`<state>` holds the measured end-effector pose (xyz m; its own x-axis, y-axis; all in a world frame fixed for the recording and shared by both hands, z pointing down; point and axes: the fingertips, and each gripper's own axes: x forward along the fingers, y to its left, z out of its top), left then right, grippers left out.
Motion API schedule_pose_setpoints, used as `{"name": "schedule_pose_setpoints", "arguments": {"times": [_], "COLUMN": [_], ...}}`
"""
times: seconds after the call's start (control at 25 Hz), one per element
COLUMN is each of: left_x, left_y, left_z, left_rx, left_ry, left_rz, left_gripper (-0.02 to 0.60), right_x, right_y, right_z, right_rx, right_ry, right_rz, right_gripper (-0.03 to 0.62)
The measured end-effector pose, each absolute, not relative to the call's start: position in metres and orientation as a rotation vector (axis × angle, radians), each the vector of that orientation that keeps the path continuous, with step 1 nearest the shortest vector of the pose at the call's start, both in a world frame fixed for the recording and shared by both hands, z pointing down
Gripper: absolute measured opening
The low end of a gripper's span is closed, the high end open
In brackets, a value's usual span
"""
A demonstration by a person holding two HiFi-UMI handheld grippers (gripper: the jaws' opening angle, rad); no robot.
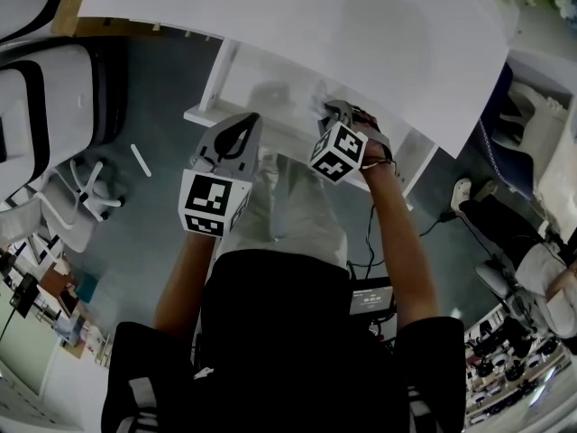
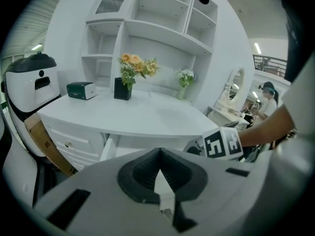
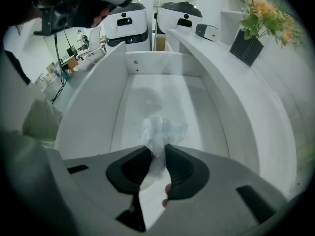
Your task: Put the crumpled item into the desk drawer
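Observation:
The crumpled item (image 3: 161, 130), a wad of clear, whitish plastic, is pinched between the pads of my right gripper (image 3: 157, 149). It hangs over the white floor of the open desk drawer (image 3: 93, 107), well inside its walls. In the head view the right gripper (image 1: 335, 114) points steeply down into the drawer (image 1: 206, 114) under the white desktop (image 1: 315, 25), with the item (image 1: 318, 105) at its tip. My left gripper (image 1: 250, 123) hovers just left of it at the drawer's front. Its jaws (image 2: 159, 150) meet at the tips with nothing between them.
A vase of flowers (image 2: 125, 80) and a small green box (image 2: 81, 90) stand on the desk below wall shelves. Two white robots (image 3: 128, 21) stand beyond the drawer's far end. An office chair (image 1: 54, 88) is at the left, and a seated person (image 1: 532, 269) at the right.

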<state>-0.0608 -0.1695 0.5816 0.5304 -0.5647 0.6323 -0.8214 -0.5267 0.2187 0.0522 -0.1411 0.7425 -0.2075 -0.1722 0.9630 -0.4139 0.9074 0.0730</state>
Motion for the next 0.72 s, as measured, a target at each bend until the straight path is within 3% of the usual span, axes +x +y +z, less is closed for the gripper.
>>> {"name": "schedule_pose_setpoints", "arguments": {"times": [0.72], "left_x": [-0.057], "left_y": [-0.170], "left_z": [0.597], "left_rx": [2.308], "left_ry": [-1.115], "left_rz": [0.745], "left_gripper": [0.006], "right_x": [0.053], "right_y": [-0.139], "right_z": [0.759], "right_rx": [0.428], "right_ry": [-1.764], "right_rz": [0.235], "right_gripper": [0.094]}}
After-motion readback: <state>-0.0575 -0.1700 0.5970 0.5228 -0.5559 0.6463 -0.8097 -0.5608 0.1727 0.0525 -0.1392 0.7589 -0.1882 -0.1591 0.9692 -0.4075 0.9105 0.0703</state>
